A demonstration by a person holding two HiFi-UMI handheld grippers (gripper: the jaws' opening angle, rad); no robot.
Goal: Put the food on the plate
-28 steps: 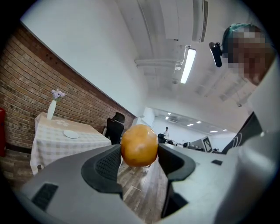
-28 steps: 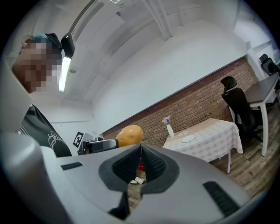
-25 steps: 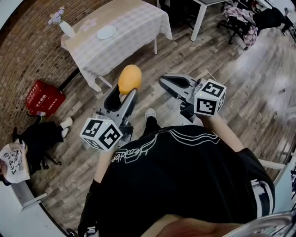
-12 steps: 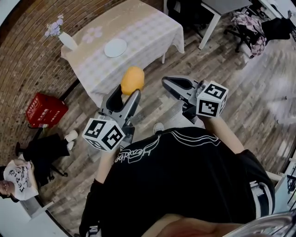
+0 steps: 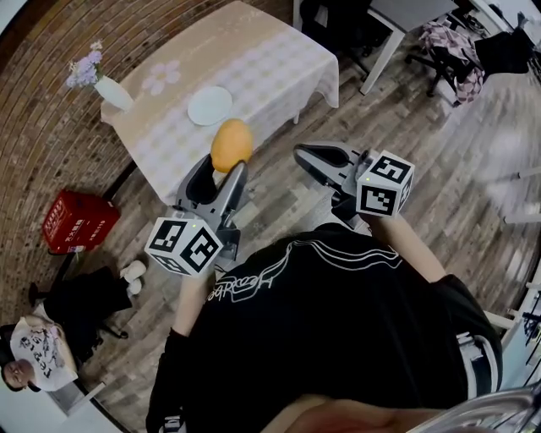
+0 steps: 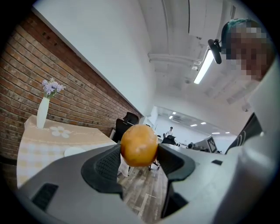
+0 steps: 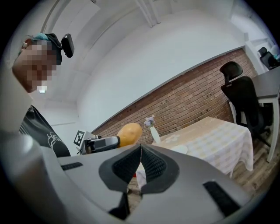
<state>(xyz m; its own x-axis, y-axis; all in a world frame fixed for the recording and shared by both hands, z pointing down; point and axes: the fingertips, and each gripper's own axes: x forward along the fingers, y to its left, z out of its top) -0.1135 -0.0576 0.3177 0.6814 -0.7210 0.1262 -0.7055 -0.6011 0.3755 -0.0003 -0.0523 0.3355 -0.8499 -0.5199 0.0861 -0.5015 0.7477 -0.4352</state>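
Clamping my left claw (image 6: 138, 154) on the orange-yellow smooth oval food piece (image 6: 139, 145). Both black ribbed pads (image 6: 105, 164) press its sides. The jaws stand wide around it, and the food pokes up past the tips. It is held in the air, not resting on anything.

My right claw (image 7: 141, 162) has its jaws together, pads touching, with nothing between them. Its view catches the left claw and the food off to the left.

Head view: both claws are out in front of my black shirt (image 5: 338, 338), side by side but apart, over the grey-brown wood-plank floor (image 5: 439, 169). Each one carries its black-and-white marker cube (image 5: 184, 245) near my hand.

The food sits just in front of the near edge of the table with the beige checked cloth (image 5: 270, 59). The round white plate (image 5: 210, 105) lies flat on that cloth, close to the near edge. It is just beyond the food and not touching it.

A white vase with purple flowers (image 5: 110, 91) stands upright at the table's left corner. A pale flower print is on the cloth between vase and plate.

A red plastic crate (image 5: 78, 222) sits on the floor left of the table, by the curved brick wall (image 5: 51, 127). Black office chairs (image 5: 338, 21) stand beyond the table. A person in a white printed top (image 5: 34, 359) is at the lower left edge.
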